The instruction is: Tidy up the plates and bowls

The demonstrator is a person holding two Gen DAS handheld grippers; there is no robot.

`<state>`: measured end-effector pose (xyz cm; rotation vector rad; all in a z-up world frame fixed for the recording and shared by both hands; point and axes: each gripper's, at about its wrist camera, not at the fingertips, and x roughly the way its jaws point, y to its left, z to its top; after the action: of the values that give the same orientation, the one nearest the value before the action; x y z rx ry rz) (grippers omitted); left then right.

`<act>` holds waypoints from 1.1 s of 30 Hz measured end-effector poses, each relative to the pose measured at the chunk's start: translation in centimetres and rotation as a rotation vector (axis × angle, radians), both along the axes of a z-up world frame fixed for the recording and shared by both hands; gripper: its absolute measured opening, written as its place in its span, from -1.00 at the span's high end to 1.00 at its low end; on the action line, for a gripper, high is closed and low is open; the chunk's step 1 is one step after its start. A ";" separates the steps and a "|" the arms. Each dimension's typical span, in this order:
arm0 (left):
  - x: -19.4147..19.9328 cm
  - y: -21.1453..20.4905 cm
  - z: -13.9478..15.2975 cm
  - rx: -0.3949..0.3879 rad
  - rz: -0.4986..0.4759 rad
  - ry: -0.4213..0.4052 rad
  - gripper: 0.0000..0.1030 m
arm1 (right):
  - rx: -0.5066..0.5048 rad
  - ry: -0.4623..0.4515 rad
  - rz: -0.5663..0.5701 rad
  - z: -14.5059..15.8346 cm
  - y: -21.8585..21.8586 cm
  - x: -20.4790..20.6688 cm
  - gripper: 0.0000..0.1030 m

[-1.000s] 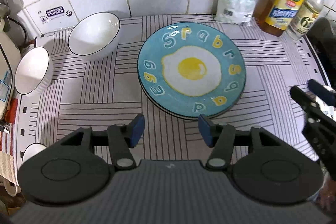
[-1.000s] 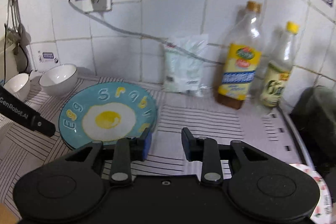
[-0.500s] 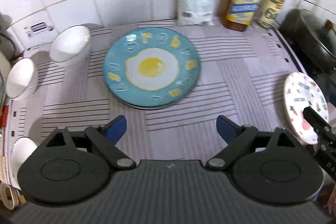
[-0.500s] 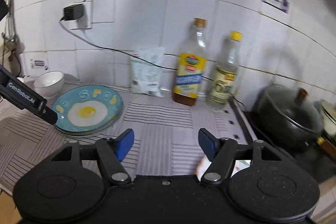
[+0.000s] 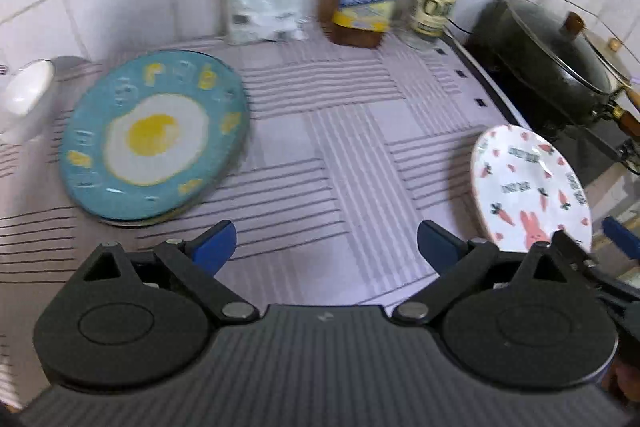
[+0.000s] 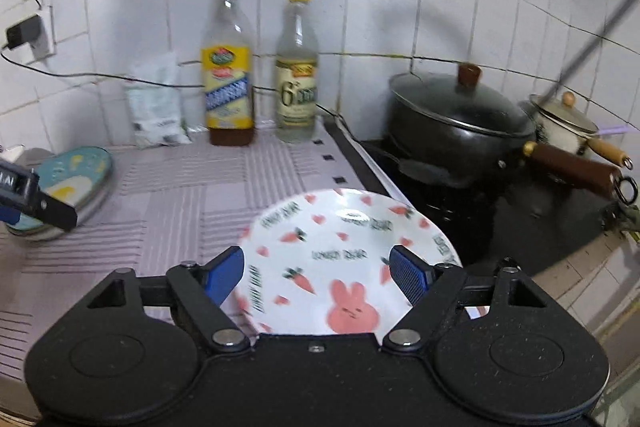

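Note:
A blue fried-egg plate [image 5: 156, 135] lies on top of another plate at the left of the striped mat, also visible in the right wrist view [image 6: 76, 179]. A white plate with a pink rabbit and carrots [image 5: 528, 187] sits at the mat's right front corner. My left gripper [image 5: 326, 243] hovers over bare mat between the two plates, its jaws opening with nothing between them. My right gripper [image 6: 318, 269] hangs over the rabbit plate [image 6: 344, 259], its jaws opening. The plate shows in the gap below the pads, which do not press on it. A white bowl [image 5: 26, 95] is at the far left.
Two bottles [image 6: 228, 67] [image 6: 298, 67] and a white bag [image 6: 156, 103] stand along the tiled wall. A lidded black wok [image 6: 460, 119] and a small pot [image 6: 560, 123] sit on the stove to the right. The counter's front edge runs just beyond the rabbit plate.
Both views have swung to the right, away from the blue plate. Both grippers' jaws have spread much wider. The rabbit plate has come into view and now lies under the right gripper.

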<state>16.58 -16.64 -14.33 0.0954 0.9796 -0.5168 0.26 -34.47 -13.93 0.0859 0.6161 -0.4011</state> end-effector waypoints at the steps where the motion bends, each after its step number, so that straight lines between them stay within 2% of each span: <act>1: -0.1 -0.6 -0.4 -0.010 -0.014 0.009 -0.91 | -0.009 0.007 -0.017 -0.6 -0.3 -0.1 -0.62; 10: -1.2 -5.6 -2.1 -0.076 -0.106 -0.003 -0.86 | -0.036 0.025 -0.211 -4.3 -2.8 -0.4 -0.61; 14: -0.8 -7.3 -2.6 -0.097 -0.108 0.012 -0.86 | 0.001 0.006 -0.299 -5.1 -4.0 -0.9 -0.60; 16: -0.4 -8.0 -3.0 -0.097 -0.106 0.034 -0.85 | 0.031 -0.040 -0.354 -5.3 -4.7 -1.4 -0.59; 20: 0.1 -9.3 -3.9 -0.086 -0.117 0.070 -0.85 | 0.115 -0.065 -0.362 -6.0 -5.9 -1.6 -0.50; 22: 0.3 -9.9 -4.6 -0.078 -0.122 0.086 -0.82 | 0.130 -0.066 -0.359 -6.3 -6.4 -1.5 -0.37; 24: 0.3 -10.2 -5.0 -0.077 -0.132 0.097 -0.72 | 0.136 -0.065 -0.348 -6.5 -6.8 -1.3 -0.22; 25: 0.4 -10.4 -5.2 -0.072 -0.140 0.104 -0.56 | 0.136 -0.062 -0.341 -6.6 -6.9 -1.2 -0.15; 26: 0.5 -10.6 -5.4 -0.064 -0.150 0.114 -0.24 | 0.137 -0.058 -0.334 -6.7 -7.0 -1.1 -0.11; 27: 0.5 -10.9 -5.7 -0.046 -0.168 0.129 -0.15 | 0.139 -0.054 -0.325 -6.9 -7.1 -0.9 -0.07; 29: 0.6 -11.0 -5.9 -0.059 -0.186 0.149 -0.06 | 0.139 -0.046 -0.334 -7.0 -7.3 -0.7 0.08; 30: 0.7 -11.0 -5.8 -0.062 -0.192 0.151 -0.04 | 0.144 -0.046 -0.349 -7.1 -7.5 -0.7 0.25; 33: 0.8 -11.1 -6.0 -0.076 -0.200 0.172 0.10 | 0.169 -0.063 -0.376 -7.3 -8.0 -0.9 0.35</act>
<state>17.34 -27.75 -20.37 0.0823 1.1239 -0.7548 -0.65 -42.51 -21.20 0.3780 0.5703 -0.7069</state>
